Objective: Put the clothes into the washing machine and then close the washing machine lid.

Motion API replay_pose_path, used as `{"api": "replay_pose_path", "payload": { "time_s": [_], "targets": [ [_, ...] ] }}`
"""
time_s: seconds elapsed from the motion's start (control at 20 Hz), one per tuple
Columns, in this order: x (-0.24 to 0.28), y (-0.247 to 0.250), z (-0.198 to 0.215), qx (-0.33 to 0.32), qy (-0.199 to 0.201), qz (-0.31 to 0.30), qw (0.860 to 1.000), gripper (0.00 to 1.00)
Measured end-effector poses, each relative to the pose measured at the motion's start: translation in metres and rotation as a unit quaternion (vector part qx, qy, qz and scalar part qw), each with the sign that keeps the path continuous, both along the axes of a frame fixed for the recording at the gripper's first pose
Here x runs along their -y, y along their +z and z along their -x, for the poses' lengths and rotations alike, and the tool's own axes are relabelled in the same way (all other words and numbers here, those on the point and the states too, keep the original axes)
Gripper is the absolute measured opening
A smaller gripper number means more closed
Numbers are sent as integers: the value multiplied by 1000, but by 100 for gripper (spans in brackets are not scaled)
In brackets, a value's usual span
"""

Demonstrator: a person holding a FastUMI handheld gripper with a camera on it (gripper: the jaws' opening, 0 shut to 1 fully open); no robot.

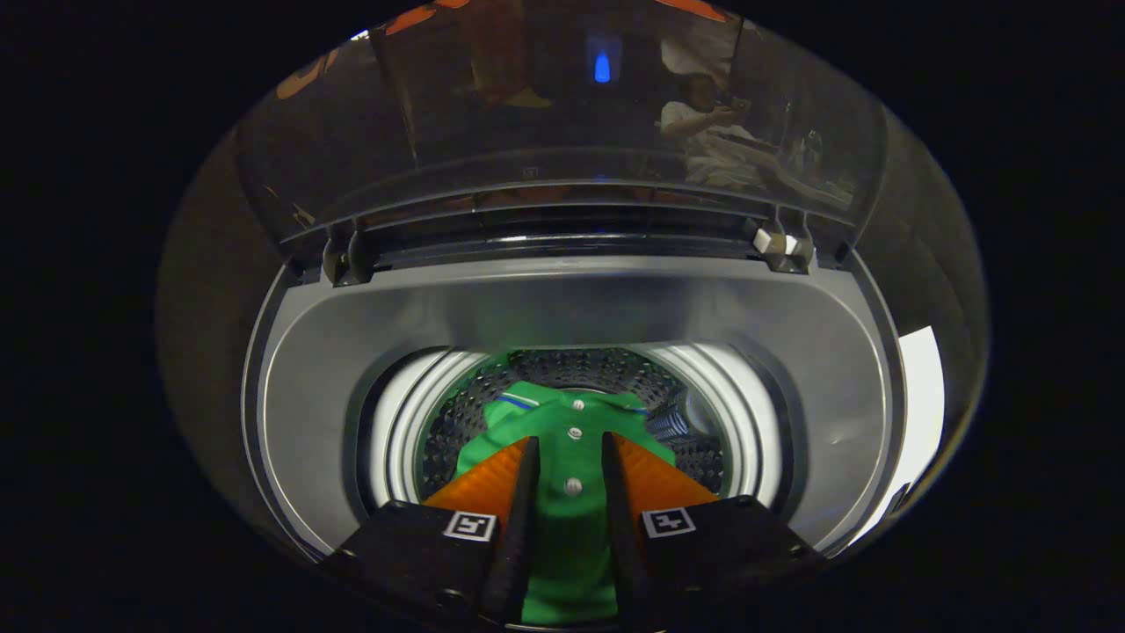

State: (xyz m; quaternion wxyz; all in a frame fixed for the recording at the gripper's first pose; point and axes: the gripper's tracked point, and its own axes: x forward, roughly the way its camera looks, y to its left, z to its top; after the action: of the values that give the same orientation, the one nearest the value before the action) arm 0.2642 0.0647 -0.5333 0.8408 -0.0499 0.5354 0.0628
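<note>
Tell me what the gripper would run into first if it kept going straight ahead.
Most likely nothing new: the gripper already has the green shirt between its fingers, apparently gripped. Straight on lies the washing machine drum, though depth is hard to judge.

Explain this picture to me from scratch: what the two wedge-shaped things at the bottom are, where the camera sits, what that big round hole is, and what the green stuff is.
The camera rides on a hand-held gripper and looks forward along its two fingers, the wedge shapes you noticed. A person carries this tool; there is no robot arm.

You are looking down into a top-loading washing machine. The round hole is its drum, with a perforated metal wall. Beyond it, the clear lid stands raised open on its hinges.

The green thing is a shirt with a collar and a row of white buttons. It runs between the fingers and hangs on into the drum. The fingers stand close on either side of the cloth and seem to pinch it, so the shirt is apparently being lowered in. The lid is not yet closed.
</note>
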Motion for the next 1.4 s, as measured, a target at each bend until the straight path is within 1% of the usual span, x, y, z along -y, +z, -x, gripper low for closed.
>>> {"api": "replay_pose_path", "payload": {
  "time_s": [0.1,0.2,0.3,0.5,0.65,0.9,1.1,1.4],
  "targets": [
    [4,-1,4,-3,3,9,1000,72],
    [5,0,8,-7,3,6,1000,98],
    [5,5,10,-3,2,3,1000,100],
    [3,32,15,30,7,-10,999,100],
    [-1,62,18,65,2,-28,997,100],
    [-1,120,18,130,0,-39,991,100],
    [-6,178,21,183,4,-56,982,100],
    [-13,276,13,280,8,-77,957,100]
  ]
}}
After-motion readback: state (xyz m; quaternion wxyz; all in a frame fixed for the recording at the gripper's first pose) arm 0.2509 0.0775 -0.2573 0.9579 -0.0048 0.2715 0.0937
